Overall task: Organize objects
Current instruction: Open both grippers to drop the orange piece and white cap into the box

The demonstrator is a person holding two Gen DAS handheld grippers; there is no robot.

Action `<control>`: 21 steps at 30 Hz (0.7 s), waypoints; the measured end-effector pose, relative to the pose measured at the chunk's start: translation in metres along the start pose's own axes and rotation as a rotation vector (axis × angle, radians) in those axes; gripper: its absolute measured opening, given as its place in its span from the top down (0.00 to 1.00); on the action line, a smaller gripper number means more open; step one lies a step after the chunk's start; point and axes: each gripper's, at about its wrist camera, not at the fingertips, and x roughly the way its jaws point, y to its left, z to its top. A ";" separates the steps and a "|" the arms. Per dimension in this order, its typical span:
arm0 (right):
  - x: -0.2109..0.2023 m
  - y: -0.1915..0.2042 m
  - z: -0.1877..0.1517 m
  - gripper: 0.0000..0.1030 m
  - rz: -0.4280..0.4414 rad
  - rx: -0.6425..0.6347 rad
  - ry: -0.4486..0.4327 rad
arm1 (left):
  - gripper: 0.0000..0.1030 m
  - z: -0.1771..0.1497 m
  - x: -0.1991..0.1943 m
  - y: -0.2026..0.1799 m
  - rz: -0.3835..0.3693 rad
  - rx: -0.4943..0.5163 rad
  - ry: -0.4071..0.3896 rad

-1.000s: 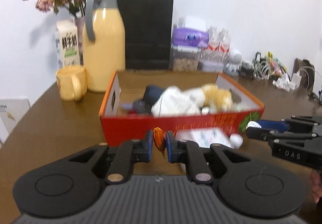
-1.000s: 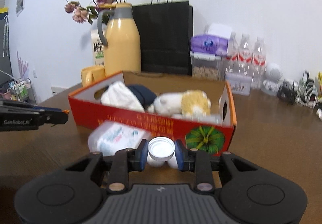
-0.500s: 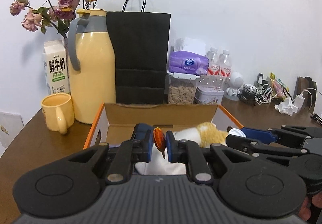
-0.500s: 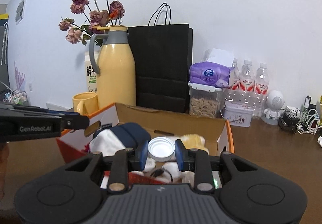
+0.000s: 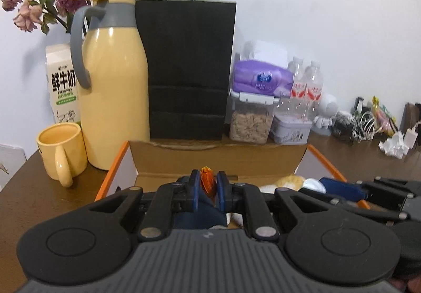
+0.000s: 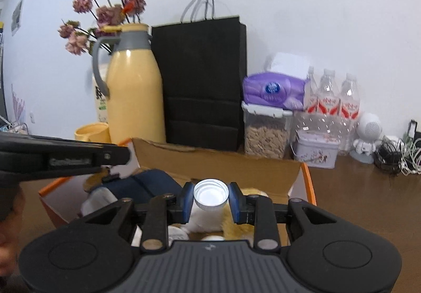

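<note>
Landmark is the cardboard box (image 5: 218, 161) on the tabletop (image 6: 368, 187), orange outside, open top. Both carried items are over the box but not yet let go. Left hand-held gripper (image 5: 208, 189) is clenched on a small orange object (image 5: 207, 182) (thin, amber, can't identify it), which stands roughly upright between the pads, long axis near vertical, narrower end down, above the box's near-left part. Right hand-held gripper (image 6: 210, 199) grips a white jar (image 6: 211, 195) by its sides; the jar's round face, a lid or an open mouth, points at the camera, so its axis runs along the fingers, back toward the wrist and not upright, above the box's right half. Already inside the box: a dark blue cloth item (image 6: 147, 185), a white cloth (image 6: 98, 199) and a yellow-white plush toy (image 6: 236, 224), so part of the sorting looks done. Left to do, by my reading: release both items into the box; whether anything else loose remains in front of the box can't be seen, the gripper bodies block that area. Behind the box stand a yellow jug (image 5: 113, 87), a black paper bag (image 5: 189, 69) and a yellow mug (image 5: 61, 153) to its left; these look like background, not task items.
</note>
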 end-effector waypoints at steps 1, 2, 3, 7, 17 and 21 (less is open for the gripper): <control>0.003 -0.003 -0.001 0.74 -0.003 0.009 0.007 | 0.86 -0.001 0.002 0.001 0.002 0.001 0.005; 0.005 -0.005 -0.002 0.74 -0.006 0.014 0.014 | 0.86 -0.002 0.004 0.001 0.004 0.006 0.010; 0.007 -0.007 -0.003 0.74 -0.009 0.016 0.021 | 0.86 -0.004 0.005 0.001 0.007 0.011 0.014; 0.009 -0.008 -0.007 0.73 -0.012 0.016 0.033 | 0.86 -0.008 0.008 0.000 0.016 0.022 0.026; 0.006 -0.007 -0.007 0.36 -0.027 0.021 0.028 | 0.15 -0.008 -0.001 -0.001 0.086 0.026 -0.046; 0.005 -0.008 -0.006 0.01 -0.049 0.031 0.012 | 0.00 -0.007 -0.005 -0.003 0.103 0.023 -0.074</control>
